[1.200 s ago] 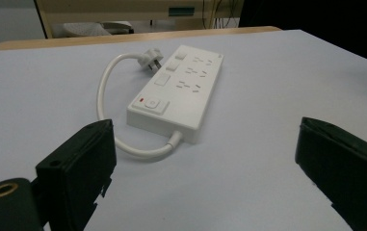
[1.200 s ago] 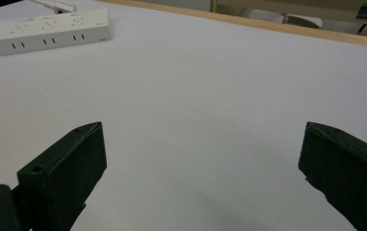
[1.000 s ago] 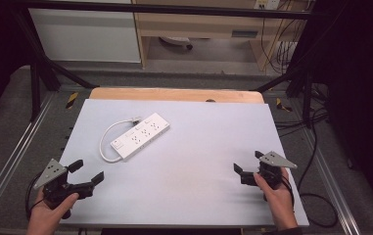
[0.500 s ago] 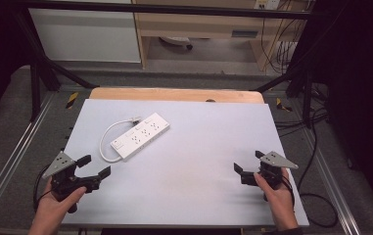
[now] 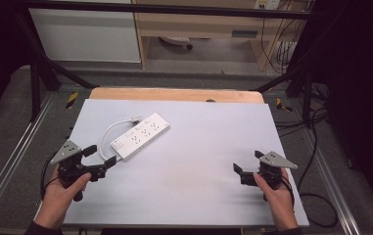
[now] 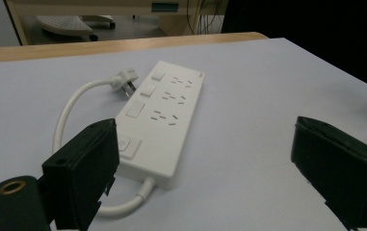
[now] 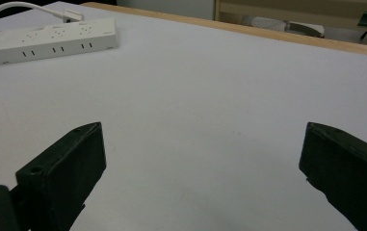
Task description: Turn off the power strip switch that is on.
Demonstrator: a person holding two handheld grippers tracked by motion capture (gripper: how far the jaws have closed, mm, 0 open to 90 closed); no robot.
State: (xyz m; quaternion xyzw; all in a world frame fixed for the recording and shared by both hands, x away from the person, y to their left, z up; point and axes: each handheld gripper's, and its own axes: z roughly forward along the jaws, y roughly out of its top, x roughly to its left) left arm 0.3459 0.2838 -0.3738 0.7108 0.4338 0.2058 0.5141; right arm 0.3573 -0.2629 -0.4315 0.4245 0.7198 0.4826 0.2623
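Grey table (image 5: 189,196) is seen w/ a white power strip (image 5: 141,136) lying at left-centre, cord looped beside it. Left gripper (image 5: 98,160) is held just short of the strip's near end, jaws wide apart; switches & plug prongs are made out in left gripper view. Right gripper (image 5: 246,163) is held well apart at right edge, jaws spread, nothing between.

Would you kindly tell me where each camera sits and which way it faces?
High view: above the person's side, facing forward and down at the table; both hands, left gripper, right gripper.
Left gripper view: rides that gripper, facing the power strip between open jaws.
Right gripper view: across bare table; power strip far left.
Shared: the power strip.
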